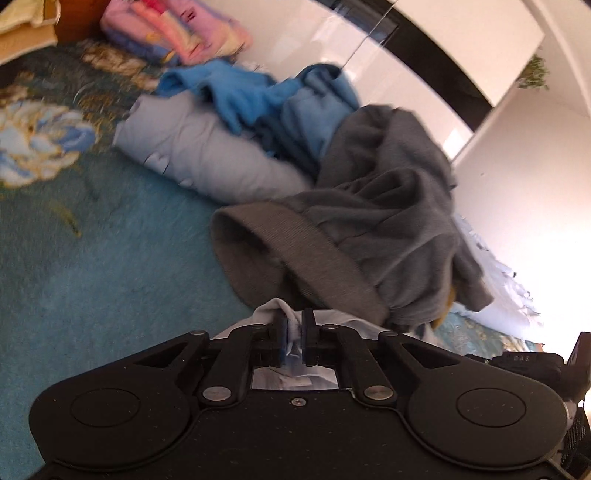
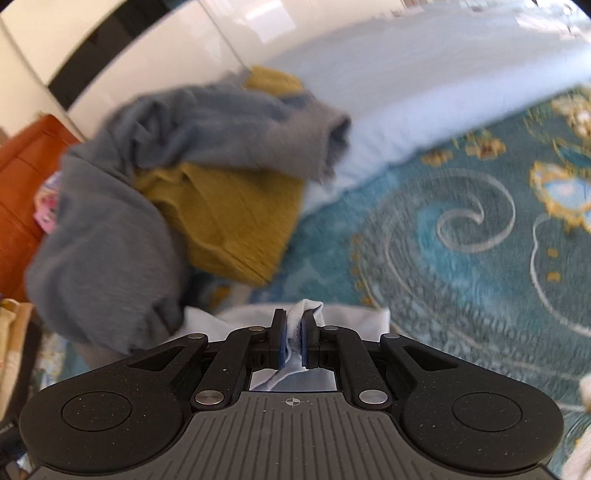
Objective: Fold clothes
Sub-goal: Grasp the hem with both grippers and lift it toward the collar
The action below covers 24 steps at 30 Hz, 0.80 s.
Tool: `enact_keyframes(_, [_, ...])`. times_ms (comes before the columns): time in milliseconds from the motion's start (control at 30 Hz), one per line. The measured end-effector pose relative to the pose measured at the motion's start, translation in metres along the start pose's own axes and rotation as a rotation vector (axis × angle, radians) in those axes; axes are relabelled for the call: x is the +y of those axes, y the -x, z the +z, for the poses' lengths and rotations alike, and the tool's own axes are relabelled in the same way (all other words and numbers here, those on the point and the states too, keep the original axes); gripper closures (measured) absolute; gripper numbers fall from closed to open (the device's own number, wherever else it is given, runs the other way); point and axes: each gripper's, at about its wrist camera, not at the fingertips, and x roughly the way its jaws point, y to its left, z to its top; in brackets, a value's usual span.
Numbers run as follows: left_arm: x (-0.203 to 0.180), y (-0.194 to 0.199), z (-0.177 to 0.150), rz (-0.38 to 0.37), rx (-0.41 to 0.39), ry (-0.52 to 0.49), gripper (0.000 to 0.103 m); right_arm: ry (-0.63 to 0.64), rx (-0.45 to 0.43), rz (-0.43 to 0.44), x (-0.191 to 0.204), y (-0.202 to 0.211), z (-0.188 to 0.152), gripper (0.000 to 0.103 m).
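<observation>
A heap of clothes crowds the teal patterned carpet (image 1: pixel 92 258) ahead of both grippers. In the left wrist view, a grey sweatshirt (image 1: pixel 388 206) with a ribbed hem slumps at 12 to 1 o'clock, right behind the left gripper (image 1: pixel 294 326). Beyond it, at 11 o'clock, lie a pale grey folded garment (image 1: pixel 199 155) and a crumpled blue garment (image 1: pixel 251 96); a pink striped bundle (image 1: pixel 177 33) sits near the top edge at 10 o'clock.

In the right wrist view, the same grey sweatshirt (image 2: pixel 110 229) drapes over a mustard ribbed knit (image 2: pixel 229 221) at 10 to 11 o'clock, just past the right gripper (image 2: pixel 294 325). A pale blue sheet (image 2: pixel 424 85) spreads at 1 o'clock, and an orange-brown wooden piece (image 2: pixel 22 177) shows at 9 o'clock.

The white garment (image 1: pixel 295 325), the piece being worked, is pinched in both grippers: the left jaws clench a thin fold of it, and the right jaws clench another fold (image 2: pixel 306 314). Most of it hangs under the gripper bodies, out of sight. Both views are motion-blurred, so the weave and edges are hard to read.
</observation>
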Motion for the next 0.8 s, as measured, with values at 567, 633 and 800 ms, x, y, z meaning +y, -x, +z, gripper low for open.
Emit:
enact_keyframes(567, [-0.001,0.048,-0.073,-0.016,0.107,-0.015,0.023,-0.066,0.035,0.077,-0.058,0.065,-0.064,0.056])
enact_keyframes(633, [-0.006,0.044,-0.076,-0.022,0.104,-0.011,0.023,-0.082,0.021,0.083,-0.055,0.062,-0.070,0.053])
enact_keyframes(800, [-0.007,0.038,-0.074,0.007,0.088,0.094,0.056,-0.092,0.040,0.089,-0.041,0.056,-0.075,0.080])
